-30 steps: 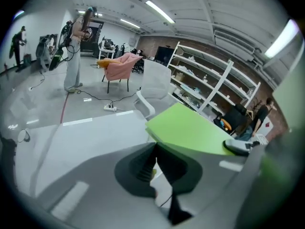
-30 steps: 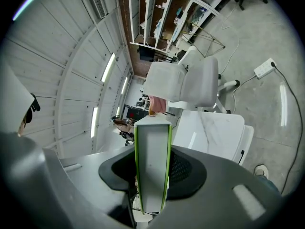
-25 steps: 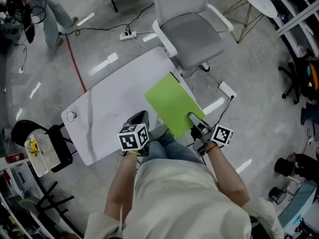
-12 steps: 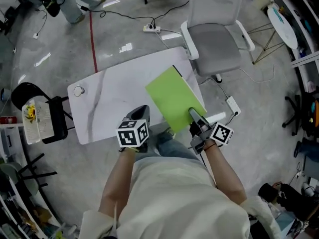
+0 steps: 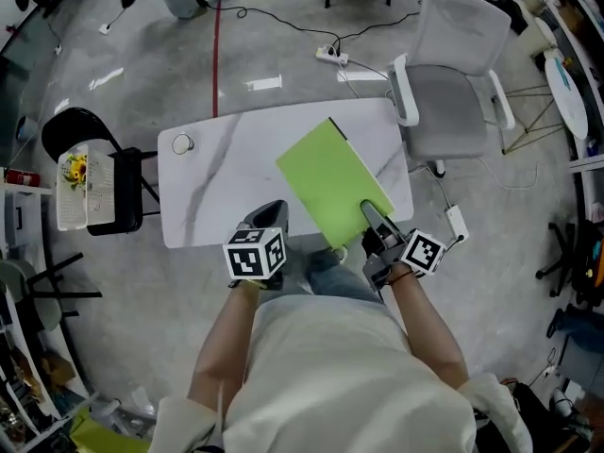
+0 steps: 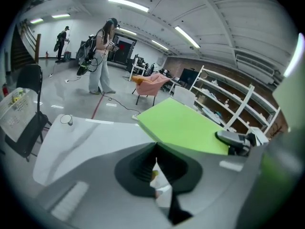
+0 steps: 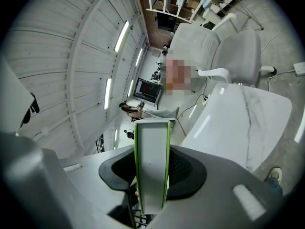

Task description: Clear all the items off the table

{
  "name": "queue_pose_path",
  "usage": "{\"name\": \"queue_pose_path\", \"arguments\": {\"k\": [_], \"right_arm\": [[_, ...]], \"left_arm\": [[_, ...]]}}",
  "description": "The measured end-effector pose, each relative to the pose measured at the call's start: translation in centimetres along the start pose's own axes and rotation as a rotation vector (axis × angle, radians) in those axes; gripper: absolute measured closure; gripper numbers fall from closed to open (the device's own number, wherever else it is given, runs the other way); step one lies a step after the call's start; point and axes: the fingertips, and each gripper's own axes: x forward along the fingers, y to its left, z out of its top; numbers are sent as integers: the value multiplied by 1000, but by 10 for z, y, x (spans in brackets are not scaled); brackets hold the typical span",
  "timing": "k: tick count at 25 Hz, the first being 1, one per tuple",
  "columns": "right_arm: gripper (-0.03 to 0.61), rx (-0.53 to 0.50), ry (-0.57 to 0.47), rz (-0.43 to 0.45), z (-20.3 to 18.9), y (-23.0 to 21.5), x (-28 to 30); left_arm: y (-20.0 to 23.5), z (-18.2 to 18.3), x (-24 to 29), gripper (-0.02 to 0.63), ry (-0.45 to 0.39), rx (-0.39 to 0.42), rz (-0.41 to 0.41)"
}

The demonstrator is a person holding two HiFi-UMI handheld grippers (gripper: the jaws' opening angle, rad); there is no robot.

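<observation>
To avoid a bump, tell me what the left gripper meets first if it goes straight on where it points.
Probably the white table, just left of the green book; depth is unclear.

From the head camera I see my own pale cream short-sleeved shirt [image 5: 349, 376] and blue jeans [image 5: 326, 276], with the left gripper [image 5: 269, 208] and right gripper [image 5: 367, 209] both grey-shelled, dark-padded, each carrying a white marker cube [image 5: 255, 255] printed with black squares.

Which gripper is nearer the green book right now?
Right. The right gripper clamps the green book at its near corner; the left gripper is apart from it, beside its left edge, over the table.
</observation>
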Motion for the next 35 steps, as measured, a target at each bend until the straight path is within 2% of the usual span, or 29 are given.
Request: {"name": "queue_pose_path", "arguments": {"k": [18,35], "right_arm": [[437,-47,146,75,-101,89,107],[437,-121,325,178,-207,165,197]], "left_arm": [[131,1,-101,604,-74,-86,89],[243,-24,-195,604,-156,-197,226]]}}
